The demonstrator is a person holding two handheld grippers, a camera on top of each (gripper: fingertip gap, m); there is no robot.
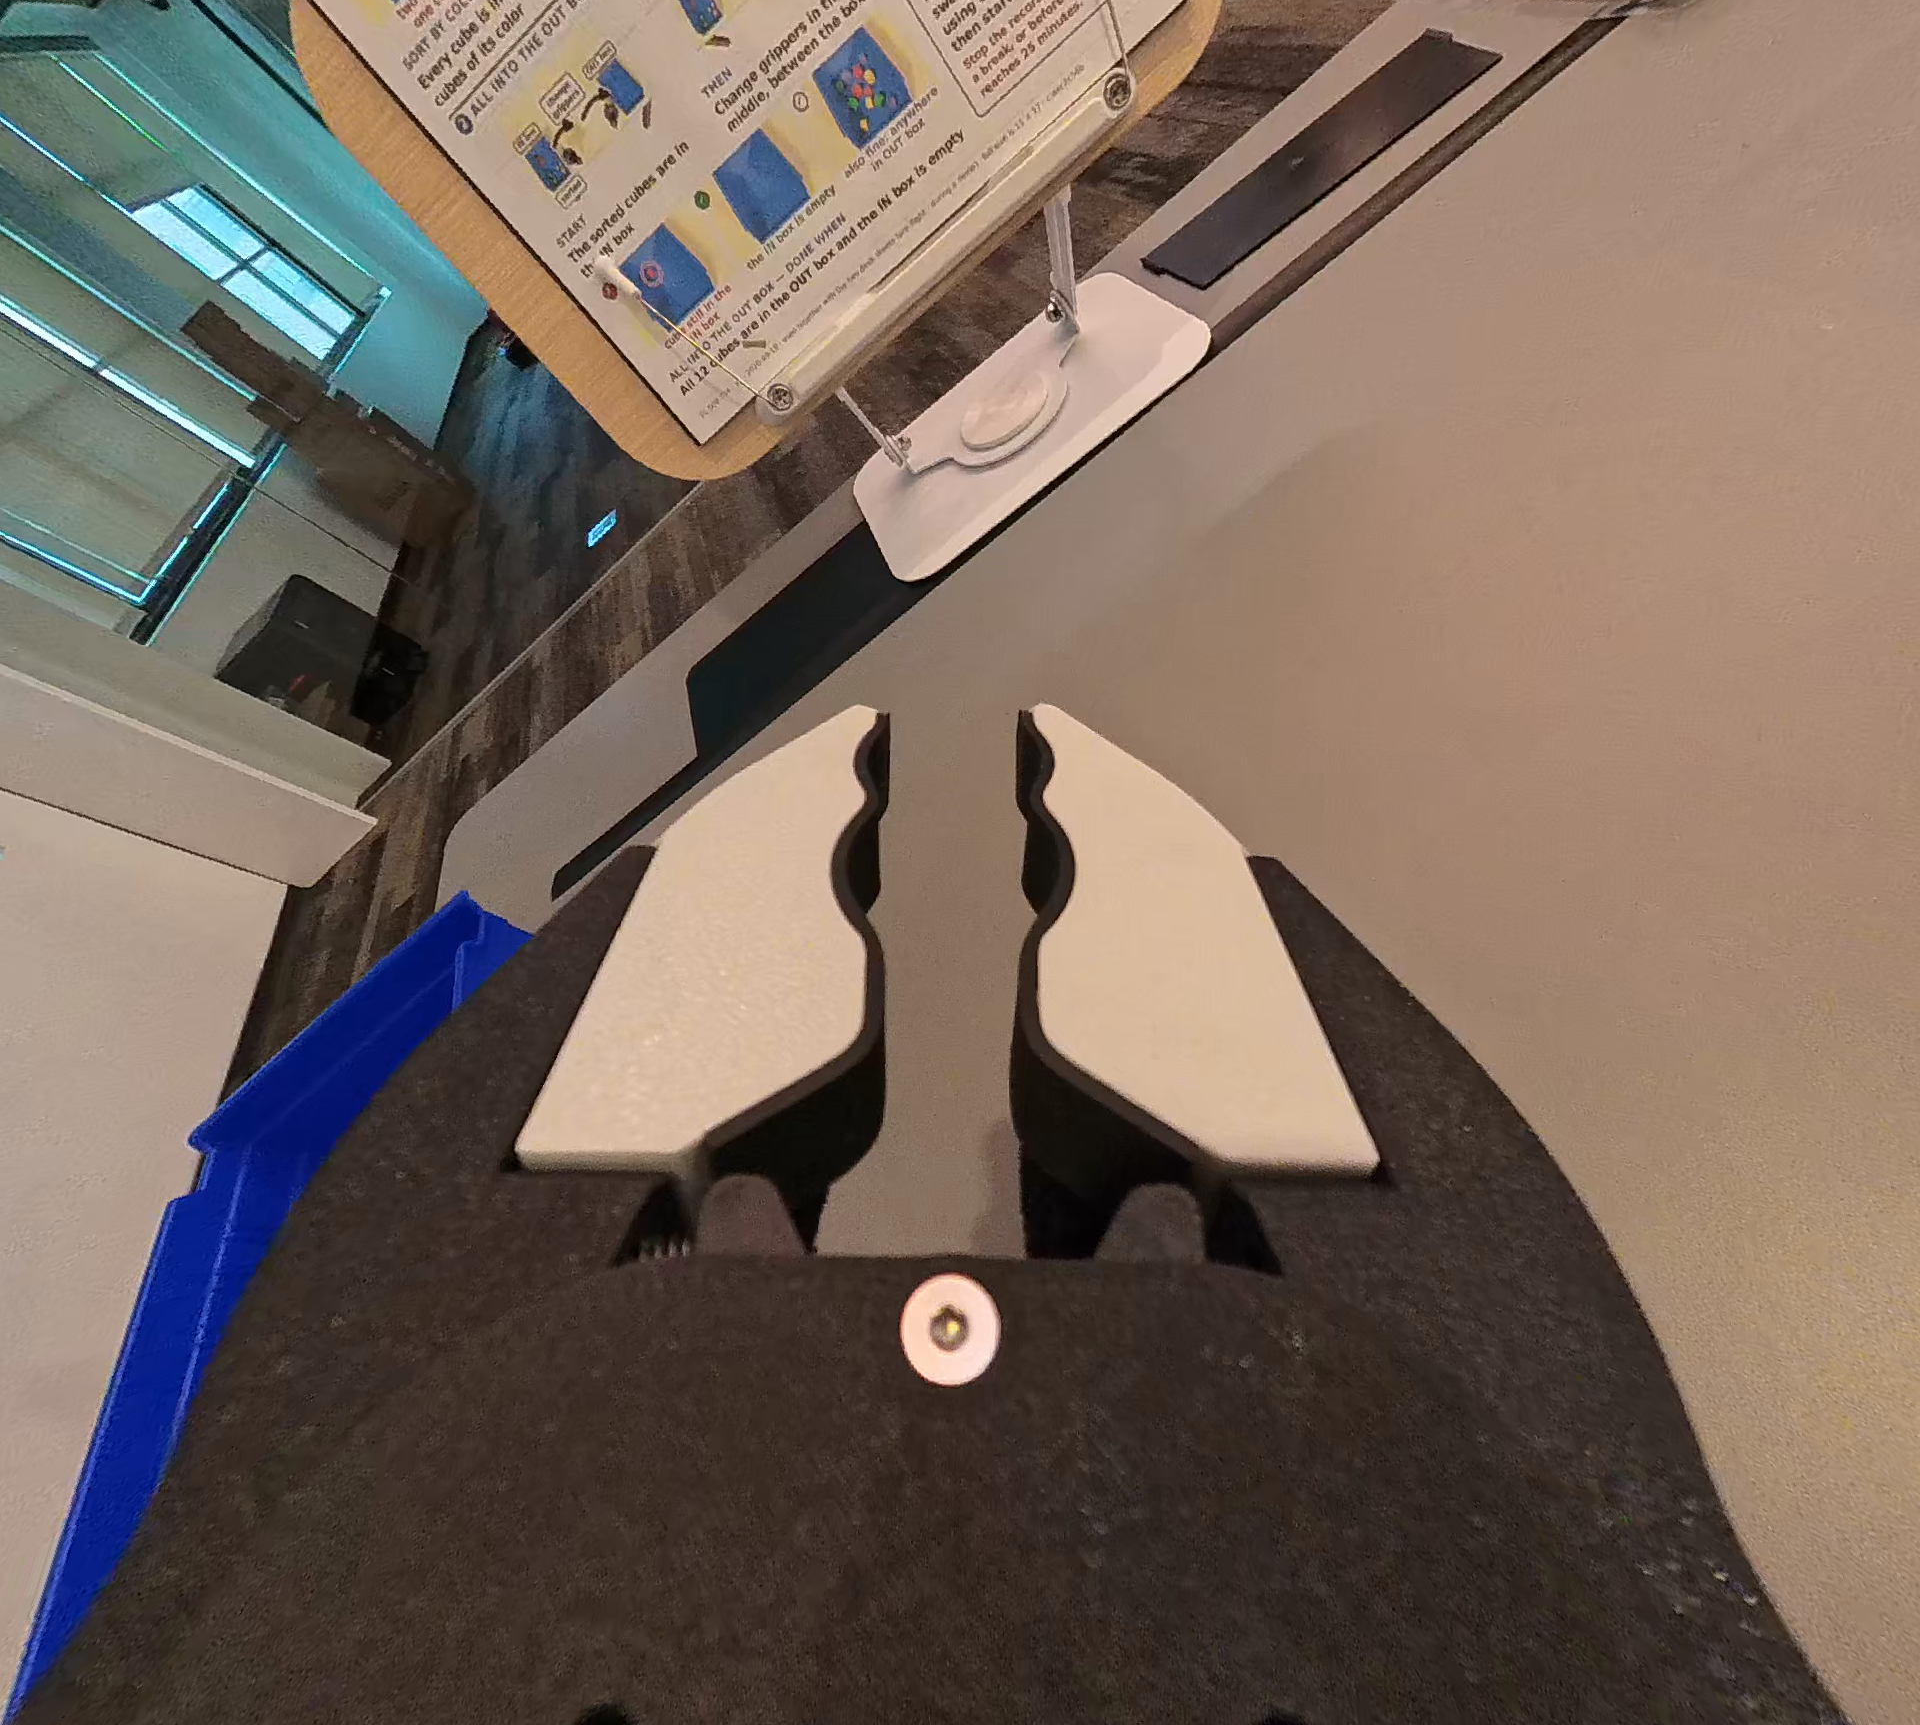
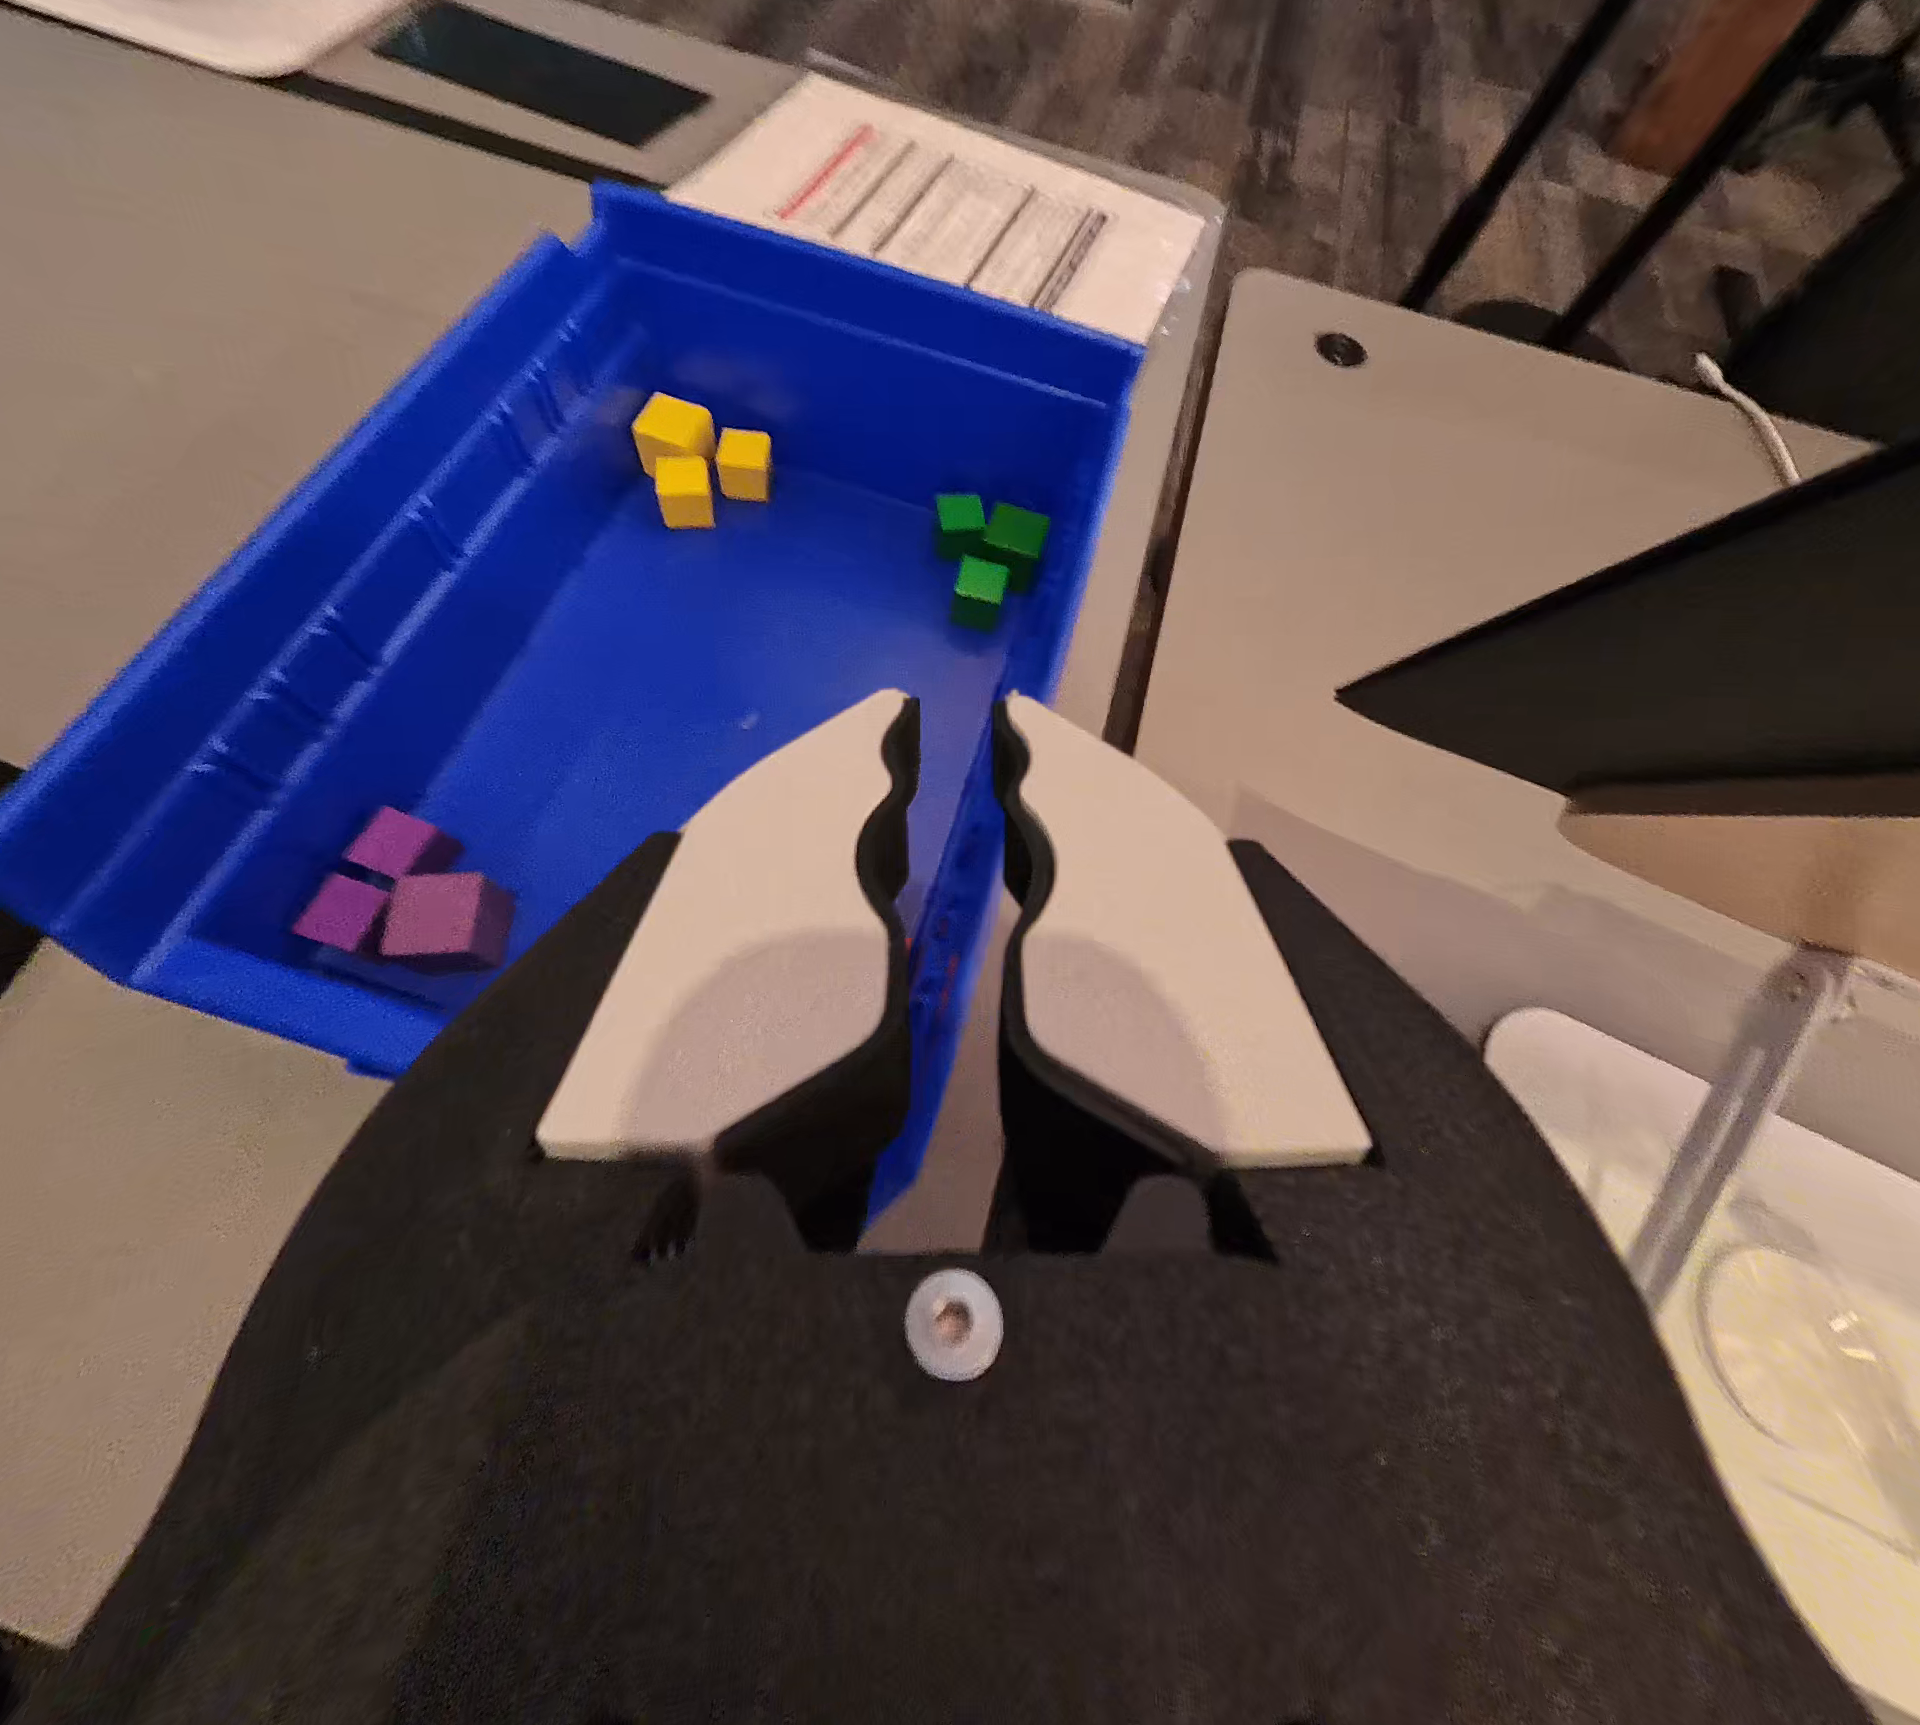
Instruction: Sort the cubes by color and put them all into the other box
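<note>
Cubes (image 2: 698,457) only in right view; left shows stand (image 1: 1023,428).

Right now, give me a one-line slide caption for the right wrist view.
Open right gripper over blue plastic box holding yellow cubes, green cubes and purple cubes grouped in separate corners.

The blue box (image 2: 312,636) has three yellow cubes (image 2: 698,460), three green cubes (image 2: 987,553) and three purple cubes (image 2: 405,891). That makes nine cubes in view.
</note>
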